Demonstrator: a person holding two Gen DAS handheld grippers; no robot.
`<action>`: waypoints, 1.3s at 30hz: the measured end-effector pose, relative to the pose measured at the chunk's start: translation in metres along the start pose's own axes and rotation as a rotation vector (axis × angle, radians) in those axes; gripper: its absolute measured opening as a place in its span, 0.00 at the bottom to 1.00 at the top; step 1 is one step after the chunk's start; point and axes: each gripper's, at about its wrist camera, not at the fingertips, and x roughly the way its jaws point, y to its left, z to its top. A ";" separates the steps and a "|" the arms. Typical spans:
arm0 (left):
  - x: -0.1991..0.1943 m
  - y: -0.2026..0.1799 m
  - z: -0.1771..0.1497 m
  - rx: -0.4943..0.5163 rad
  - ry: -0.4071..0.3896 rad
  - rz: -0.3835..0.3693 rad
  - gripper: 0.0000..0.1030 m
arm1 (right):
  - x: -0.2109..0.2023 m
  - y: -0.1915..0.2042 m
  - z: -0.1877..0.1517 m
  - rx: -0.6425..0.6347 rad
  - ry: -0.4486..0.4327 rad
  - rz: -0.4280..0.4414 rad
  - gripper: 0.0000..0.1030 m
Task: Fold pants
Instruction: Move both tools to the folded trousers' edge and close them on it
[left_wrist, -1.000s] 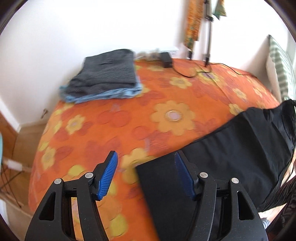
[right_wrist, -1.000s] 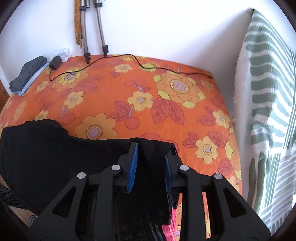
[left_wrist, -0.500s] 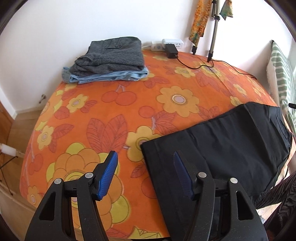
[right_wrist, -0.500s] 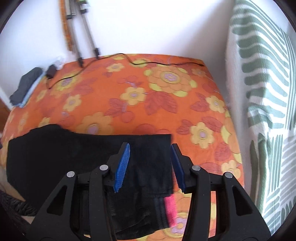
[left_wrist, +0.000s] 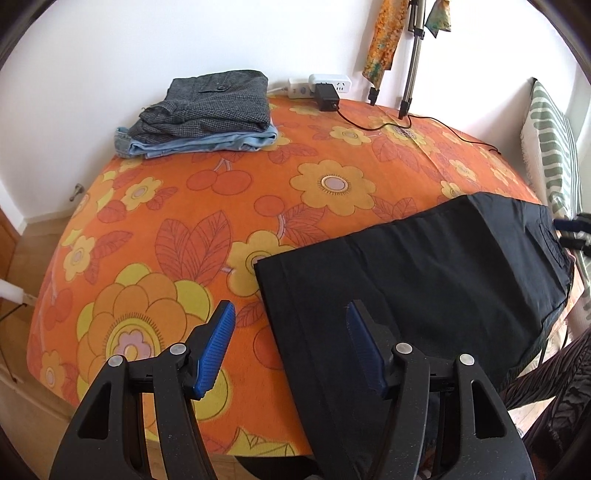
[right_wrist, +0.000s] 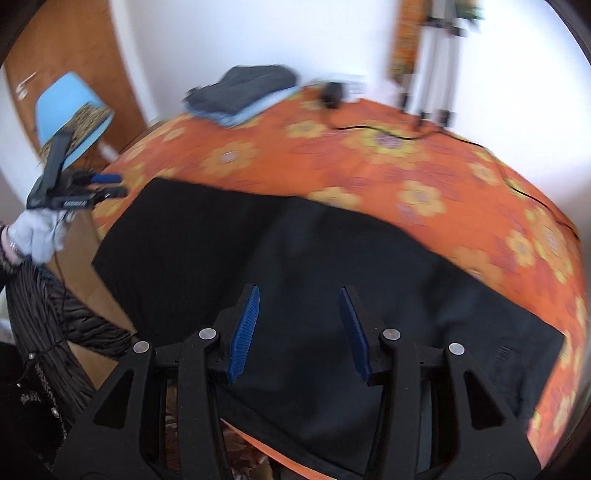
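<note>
Beneath both parted, empty grippers (left_wrist: 290, 345) (right_wrist: 299, 328) the black cloth pants (left_wrist: 424, 280) now lie released, so that fold looks laid

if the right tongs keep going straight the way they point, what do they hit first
Most likely the black pants: the right tongs stand open and empty, angled down over the middle of the cloth spread on the orange floral cover. The view is blurred, so depth is uncertain.
</note>
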 end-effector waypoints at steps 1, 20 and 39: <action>-0.002 0.000 -0.001 -0.005 -0.002 -0.001 0.60 | 0.012 0.015 0.003 -0.027 0.011 0.026 0.46; -0.030 0.014 -0.025 -0.024 -0.030 -0.040 0.60 | 0.082 0.164 0.019 -0.329 0.130 0.145 0.44; -0.046 0.049 -0.072 -0.198 0.061 -0.174 0.58 | 0.127 0.290 -0.017 -0.761 0.143 0.044 0.44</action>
